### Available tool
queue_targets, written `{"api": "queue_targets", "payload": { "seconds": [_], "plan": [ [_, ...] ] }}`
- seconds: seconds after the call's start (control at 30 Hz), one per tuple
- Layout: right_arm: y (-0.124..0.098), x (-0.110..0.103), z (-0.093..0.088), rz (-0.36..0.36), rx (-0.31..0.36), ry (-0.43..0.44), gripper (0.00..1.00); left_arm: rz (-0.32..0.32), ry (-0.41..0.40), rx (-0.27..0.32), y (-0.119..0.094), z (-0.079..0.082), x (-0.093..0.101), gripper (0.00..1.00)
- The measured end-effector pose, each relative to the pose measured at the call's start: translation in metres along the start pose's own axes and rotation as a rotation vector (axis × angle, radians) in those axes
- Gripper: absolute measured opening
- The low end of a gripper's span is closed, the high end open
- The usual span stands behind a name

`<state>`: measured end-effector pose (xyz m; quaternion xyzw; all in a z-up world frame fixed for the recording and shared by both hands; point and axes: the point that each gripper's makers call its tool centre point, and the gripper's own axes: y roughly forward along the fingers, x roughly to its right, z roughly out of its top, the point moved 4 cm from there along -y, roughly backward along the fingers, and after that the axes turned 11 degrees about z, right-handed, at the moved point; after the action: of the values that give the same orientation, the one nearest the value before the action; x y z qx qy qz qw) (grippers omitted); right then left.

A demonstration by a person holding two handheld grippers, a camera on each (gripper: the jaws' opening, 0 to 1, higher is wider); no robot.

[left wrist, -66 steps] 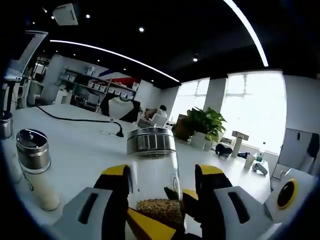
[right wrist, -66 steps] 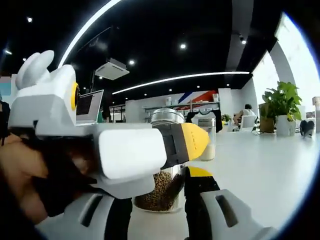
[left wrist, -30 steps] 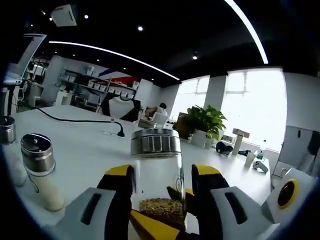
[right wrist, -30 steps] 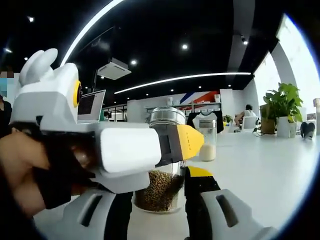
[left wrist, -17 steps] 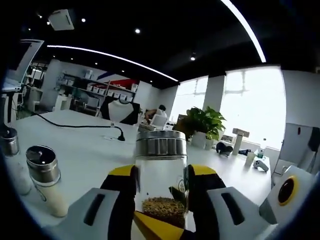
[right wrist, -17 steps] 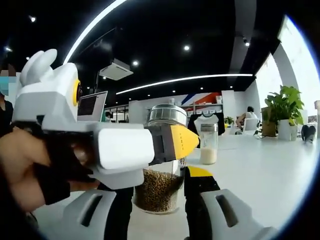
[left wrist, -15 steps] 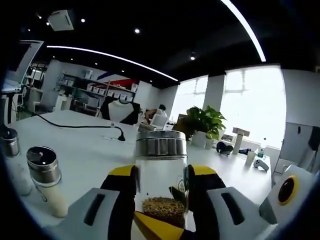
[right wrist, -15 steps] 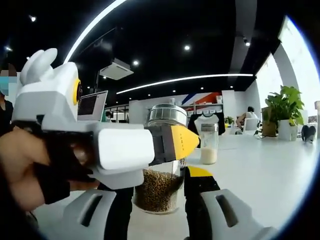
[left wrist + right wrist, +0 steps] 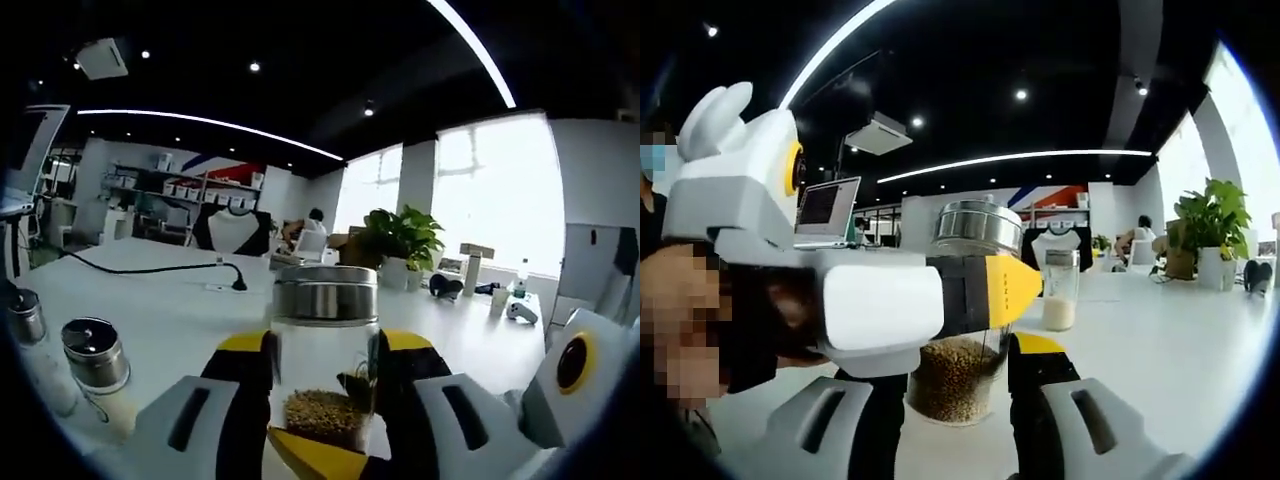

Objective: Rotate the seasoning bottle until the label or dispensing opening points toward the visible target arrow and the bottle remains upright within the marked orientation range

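White office tabletop (image 9: 180, 310). Seasoning bottle (image 9: 325, 365) upright at 6 o'clock, clenched between left tongs (image 9: 325, 400); right tongs (image 9: 945, 400) straddling, grip uncertain. Risk: tipping or slipping during rotation; no target arrow visible.

white table (image 9: 170, 310), two steel-capped shakers (image 9: 95, 362) at its left; black cable (image 9: 150, 268), potted plant (image 9: 402, 240)

Open office: laptop (image 9: 828, 212), shelving (image 9: 175, 190)
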<state>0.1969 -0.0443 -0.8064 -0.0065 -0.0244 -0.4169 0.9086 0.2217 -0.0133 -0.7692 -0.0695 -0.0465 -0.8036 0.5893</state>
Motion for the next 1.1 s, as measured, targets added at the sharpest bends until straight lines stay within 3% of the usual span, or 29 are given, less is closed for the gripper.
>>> {"api": "queue_targets", "payload": {
  "seconds": [0.37, 0.5, 1.1],
  "plan": [
    [-0.0034, -0.0019, 0.0034, 0.011, -0.007, -0.013, 0.38, -0.012, 0.019, 0.008, -0.0071, 0.0036, 0.0056, 0.43],
    [-0.0074, -0.0011, 0.0058, 0.022, -0.001, -0.008, 0.37, -0.050, -0.011, -0.005, -0.0079, 0.0057, 0.0054, 0.43],
    [-0.0090, -0.0008, 0.0090, 0.047, -0.012, -0.029, 0.37, -0.102, 0.020, 0.007, -0.0106, 0.0076, 0.0097, 0.43]
  ]
}}
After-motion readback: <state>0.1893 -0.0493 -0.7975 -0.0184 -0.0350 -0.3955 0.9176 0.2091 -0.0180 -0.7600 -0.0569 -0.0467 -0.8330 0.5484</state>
